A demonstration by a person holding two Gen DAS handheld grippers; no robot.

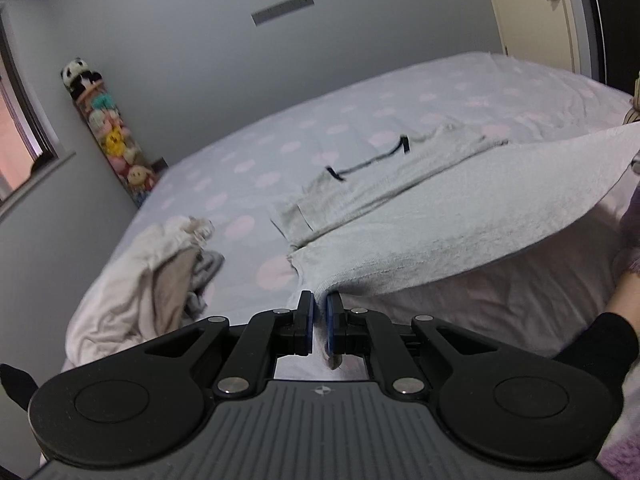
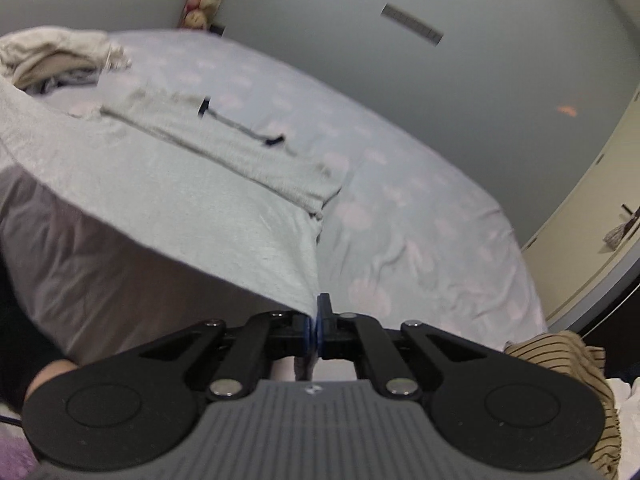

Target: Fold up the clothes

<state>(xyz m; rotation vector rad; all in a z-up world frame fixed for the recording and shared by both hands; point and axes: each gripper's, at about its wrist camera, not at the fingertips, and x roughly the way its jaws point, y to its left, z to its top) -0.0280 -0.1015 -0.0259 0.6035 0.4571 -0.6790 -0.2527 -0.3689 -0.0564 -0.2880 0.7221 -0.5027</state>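
Two claws, one garment, one bed. Bed [image 1: 400,92] with pale sheet and pink dots fills both views; wall behind it, window on the left side.

Grey sweater [image 1: 400,216] lies across the bed, far half flat with a dark-trimmed neckline [image 1: 368,162] showing, near half lifted off the sheet. I have my left claw [image 1: 319,312] clamped on one near corner of the hem and my right claw [image 2: 316,322] pinched together on the other corner; the hem hangs taut between them like a raised flap.

Crumpled pile of beige and grey clothes [image 1: 160,272] sits on the left edge of the bed, near but apart from the sweater. Striped garment [image 2: 560,360] lies by my right claw.

Risks, as I judge them: each grip holds only a thin bite of knit, so a quick pull could slip a corner out. Uneven lift would skew the fold line. Swinging left could drag the flap onto the pile.

Room: open sheet beyond and right of the sweater, plenty for laying the flap forward. Near bed edge sits directly under the claws.
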